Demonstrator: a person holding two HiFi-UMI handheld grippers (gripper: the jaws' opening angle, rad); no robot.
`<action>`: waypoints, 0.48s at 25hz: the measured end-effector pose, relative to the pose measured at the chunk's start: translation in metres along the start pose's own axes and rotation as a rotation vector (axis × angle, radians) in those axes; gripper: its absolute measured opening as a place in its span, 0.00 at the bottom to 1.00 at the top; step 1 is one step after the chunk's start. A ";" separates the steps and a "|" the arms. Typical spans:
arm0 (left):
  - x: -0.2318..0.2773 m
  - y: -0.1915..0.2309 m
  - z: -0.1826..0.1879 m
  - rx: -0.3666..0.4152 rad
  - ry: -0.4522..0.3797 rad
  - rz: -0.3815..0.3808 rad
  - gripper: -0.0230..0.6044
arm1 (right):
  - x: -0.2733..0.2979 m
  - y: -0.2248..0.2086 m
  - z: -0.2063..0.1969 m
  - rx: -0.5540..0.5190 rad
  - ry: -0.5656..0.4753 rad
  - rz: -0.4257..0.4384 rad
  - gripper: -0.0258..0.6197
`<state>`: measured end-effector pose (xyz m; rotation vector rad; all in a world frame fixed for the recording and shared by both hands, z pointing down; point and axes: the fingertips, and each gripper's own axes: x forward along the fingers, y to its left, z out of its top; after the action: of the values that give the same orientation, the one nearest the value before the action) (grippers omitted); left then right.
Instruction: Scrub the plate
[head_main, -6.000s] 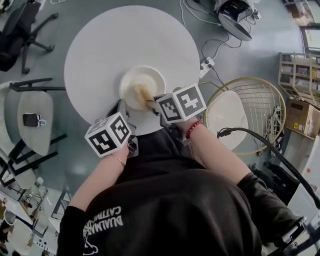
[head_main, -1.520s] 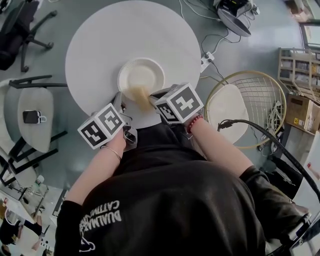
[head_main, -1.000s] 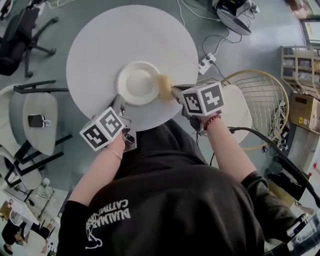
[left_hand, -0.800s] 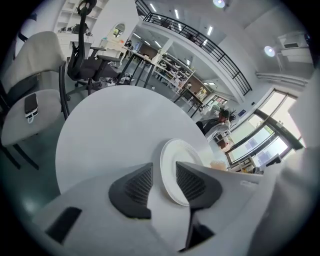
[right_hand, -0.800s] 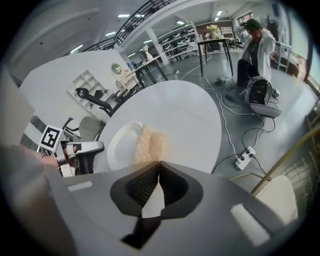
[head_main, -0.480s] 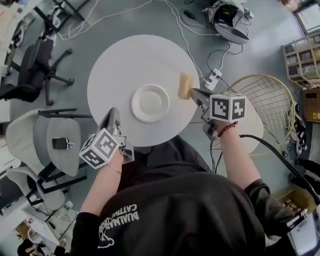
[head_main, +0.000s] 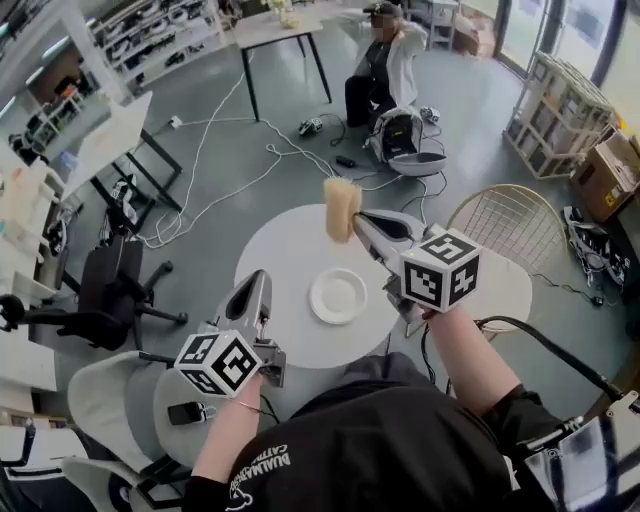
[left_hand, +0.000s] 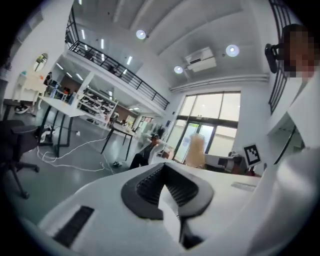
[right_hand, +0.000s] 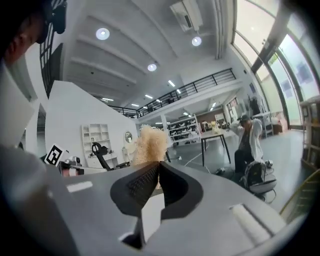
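While the plate (head_main: 338, 296) lies alone on the round table (head_main: 275, 245), just toward 4 o'clock of its middle, the right gripper (head_main: 360, 222) is held high over the table's 12 o'clock edge. Its jaws are pinched tight on a tan sponge (head_main: 341, 208) that sticks up past their tips, well clear of the plate. At the table's 9 o'clock edge the left gripper (head_main: 258, 285) points up and away, its jaws pressed together with nothing between them.

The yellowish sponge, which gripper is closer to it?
Right. The right gripper is shut on the sponge, holding it up; the left gripper, shut and empty, sits well apart to its left.
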<state>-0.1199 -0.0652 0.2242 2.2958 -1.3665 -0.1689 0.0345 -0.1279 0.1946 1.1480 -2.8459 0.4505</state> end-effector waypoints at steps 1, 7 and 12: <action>-0.011 -0.011 0.014 0.026 -0.019 -0.052 0.04 | -0.008 0.020 0.014 -0.029 -0.039 -0.015 0.07; -0.079 -0.065 0.038 0.225 -0.032 -0.261 0.04 | -0.060 0.119 0.028 -0.078 -0.167 -0.114 0.07; -0.108 -0.093 0.037 0.303 -0.026 -0.324 0.04 | -0.089 0.160 0.016 -0.088 -0.159 -0.176 0.07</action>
<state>-0.1118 0.0524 0.1368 2.7699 -1.0831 -0.0989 -0.0096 0.0374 0.1264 1.4623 -2.8252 0.2311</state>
